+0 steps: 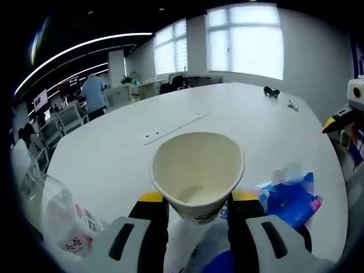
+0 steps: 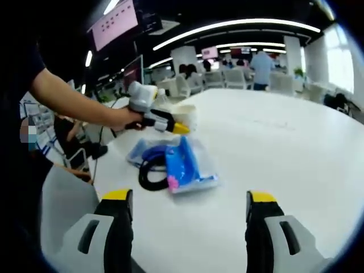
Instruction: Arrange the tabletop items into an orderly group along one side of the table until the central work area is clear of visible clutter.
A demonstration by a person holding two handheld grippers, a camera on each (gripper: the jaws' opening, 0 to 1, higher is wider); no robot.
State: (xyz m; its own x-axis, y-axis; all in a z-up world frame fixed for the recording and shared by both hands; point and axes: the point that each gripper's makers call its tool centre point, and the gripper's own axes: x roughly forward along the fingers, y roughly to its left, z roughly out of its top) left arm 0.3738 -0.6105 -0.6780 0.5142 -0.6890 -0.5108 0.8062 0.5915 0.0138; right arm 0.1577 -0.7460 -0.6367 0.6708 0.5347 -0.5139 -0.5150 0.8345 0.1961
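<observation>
Left gripper view has the left gripper [image 1: 197, 200] with its two yellow-tipped jaws pinching one paper cup [image 1: 197, 173] by the sides near its base; the cup's open mouth faces the camera, the inside looks empty, and the dark print on its lower wall is too small to read. Just right of the cup lies one blue tissue pack [image 1: 293, 196] with a pink flower pattern and a tuft of white tissue sticking up, and at lower left sits one clear plastic bag [image 1: 54, 219] with red print that cannot be made out. Further out on the white table [image 1: 114, 153] are two small objects, a dark one [image 1: 272, 91] and a pale one [image 1: 292, 104], near the far edge, well apart from the cup. Right gripper view shows the right gripper [image 2: 190, 213] with its jaws spread wide and nothing between them, held low over the table [image 2: 296, 148]. Ahead of it lie the blue tissue pack [image 2: 183, 164] and one black cable loop [image 2: 149, 173], touching each other. Beyond them the person's hand [image 2: 122, 118], on an outstretched bare forearm, grips the left gripper [image 2: 170, 120] level above the table, with the cup [image 2: 185, 115] at its tip. A person [image 2: 262, 67] stands in the background.
</observation>
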